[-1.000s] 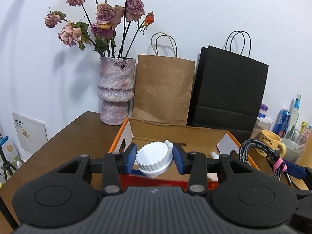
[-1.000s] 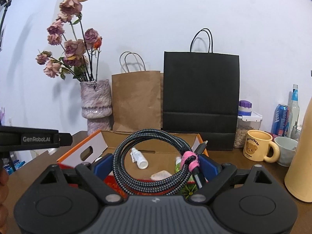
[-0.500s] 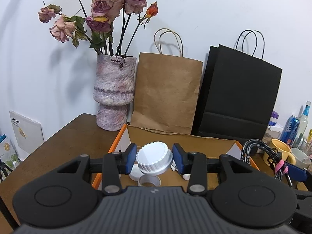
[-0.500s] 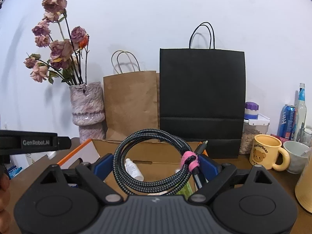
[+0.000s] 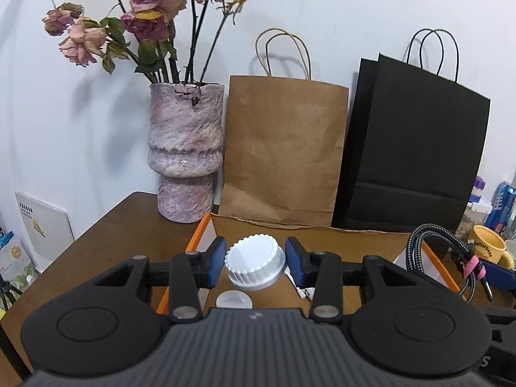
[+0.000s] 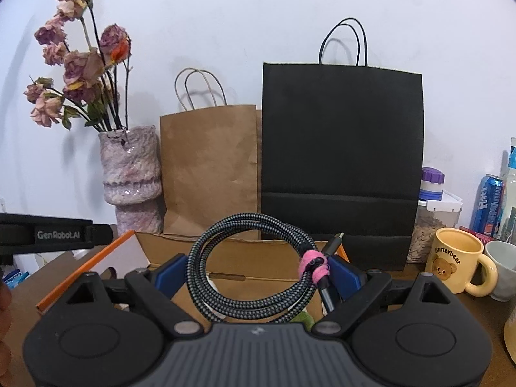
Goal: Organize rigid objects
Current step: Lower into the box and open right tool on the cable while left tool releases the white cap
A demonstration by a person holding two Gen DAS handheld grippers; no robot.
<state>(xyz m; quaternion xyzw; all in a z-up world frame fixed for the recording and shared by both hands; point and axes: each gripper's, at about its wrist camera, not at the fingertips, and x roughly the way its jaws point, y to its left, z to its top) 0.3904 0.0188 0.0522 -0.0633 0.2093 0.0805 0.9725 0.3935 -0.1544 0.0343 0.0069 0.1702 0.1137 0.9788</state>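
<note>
my left tongs [image 5: 254, 262] pinch a white ribbed cap [image 5: 255, 266] over the cardboard box [image 5: 322, 235]; right tongs [image 6: 258, 274] clamp a coiled cable [image 6: 251, 267]. next, i judge, lower and release both.

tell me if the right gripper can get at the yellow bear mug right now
Probably not as things stand: the right gripper is shut on the coiled braided cable, so nothing is free to take the yellow Butterbear mug, though no obstacle shows before it.

A plain white wall [image 5: 354, 6] rises behind a dark brown wooden tabletop [image 5: 106, 242]; soft shadows fall across the wall.
</note>
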